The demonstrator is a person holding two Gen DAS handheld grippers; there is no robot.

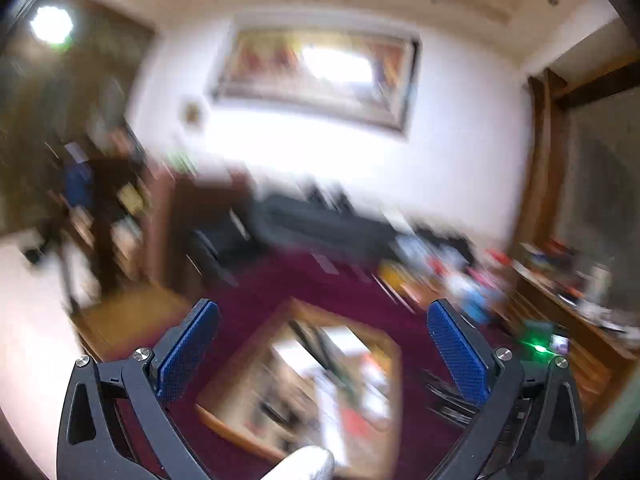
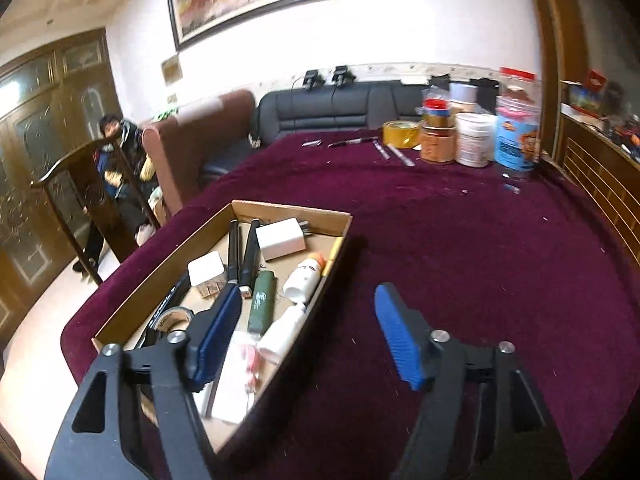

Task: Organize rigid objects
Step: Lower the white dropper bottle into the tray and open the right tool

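Left wrist view: motion blur throughout; contents of the cardboard box [image 1: 304,376] unreadable, and the clutter at the bench's far right [image 1: 472,276] reduced to coloured smears. A pale rounded object [image 1: 308,466], cut by the lower edge, cannot be identified. Right wrist view: left finger of the right tongs [image 2: 308,328] covers part of the box [image 2: 280,210] contents; container labels [image 2: 514,144] too small to read; tong arms cut off below
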